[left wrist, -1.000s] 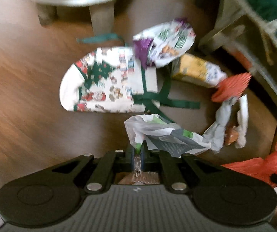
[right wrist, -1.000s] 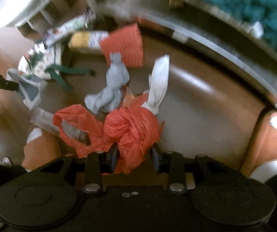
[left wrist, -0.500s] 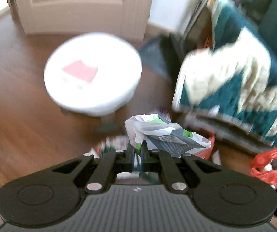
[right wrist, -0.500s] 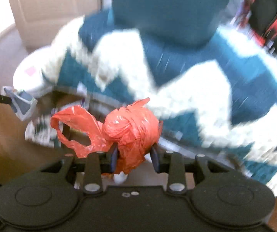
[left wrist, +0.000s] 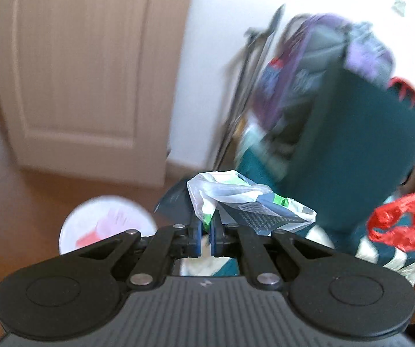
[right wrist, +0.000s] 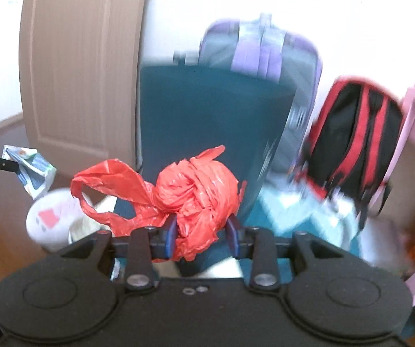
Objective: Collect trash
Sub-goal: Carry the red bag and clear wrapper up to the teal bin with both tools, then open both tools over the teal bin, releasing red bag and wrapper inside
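My left gripper [left wrist: 205, 235] is shut on a crumpled white, green and grey plastic wrapper [left wrist: 245, 202] and holds it up in the air. It also shows at the left of the right wrist view [right wrist: 31, 173]. My right gripper [right wrist: 201, 238] is shut on a knotted red plastic bag [right wrist: 190, 193], also lifted; a loop of that bag shows at the right of the left wrist view [left wrist: 404, 222]. Both views are blurred.
A round white stool [left wrist: 103, 228] stands on the wooden floor [left wrist: 19, 196] below. A beige door [left wrist: 86, 66] is at the left. A teal chair back [right wrist: 207, 127], a purple backpack [right wrist: 265, 49] and a red and black backpack [right wrist: 357, 136] are ahead.
Both grippers have risen and tilted up from the littered floor, each carrying its trash. The views now face the door, chair and backpacks.
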Available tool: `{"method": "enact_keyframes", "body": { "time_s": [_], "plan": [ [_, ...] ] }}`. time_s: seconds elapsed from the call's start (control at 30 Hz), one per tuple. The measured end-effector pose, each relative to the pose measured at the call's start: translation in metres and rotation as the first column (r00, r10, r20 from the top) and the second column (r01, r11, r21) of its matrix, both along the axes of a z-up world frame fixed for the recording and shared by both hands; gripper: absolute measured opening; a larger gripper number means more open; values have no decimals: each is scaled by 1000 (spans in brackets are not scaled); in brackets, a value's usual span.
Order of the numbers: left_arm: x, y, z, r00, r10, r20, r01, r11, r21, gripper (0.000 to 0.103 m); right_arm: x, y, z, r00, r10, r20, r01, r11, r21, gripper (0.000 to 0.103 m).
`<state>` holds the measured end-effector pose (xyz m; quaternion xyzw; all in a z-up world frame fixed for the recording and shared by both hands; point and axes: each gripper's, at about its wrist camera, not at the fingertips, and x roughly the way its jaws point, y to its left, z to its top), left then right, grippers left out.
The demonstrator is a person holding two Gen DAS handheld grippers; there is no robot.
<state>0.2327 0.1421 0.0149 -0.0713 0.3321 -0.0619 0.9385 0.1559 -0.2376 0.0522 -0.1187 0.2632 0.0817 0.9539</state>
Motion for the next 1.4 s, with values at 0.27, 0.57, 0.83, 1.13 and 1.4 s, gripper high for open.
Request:
{"method": "enact_keyframes", "body": {
  "time_s": [0.27, 0.57, 0.83, 1.13, 1.4],
  "plan": [
    [7, -67, 120, 970, -131, 206, 124, 991, 48, 5, 4, -13, 104, 973, -30, 228, 41, 998, -43, 34],
    [42, -170, 210, 919, -250, 306, 201, 962, 183, 5, 67, -12, 153, 955, -92, 283, 134, 982, -134, 35],
    [96, -235, 198, 923, -317, 218, 248, 924, 291, 5, 114, -4, 126, 983, -57, 173, 90, 978, -189, 35],
    [144, -275, 147, 934, -353, 60, 317, 892, 324, 6, 162, -10, 97, 1000, -1, 28, 6, 989, -149, 42],
    [167, -283, 123, 941, -338, -35, 332, 895, 299, 12, 180, -24, 90, 1000, 24, -3, -24, 997, -72, 53]
  ]
}}
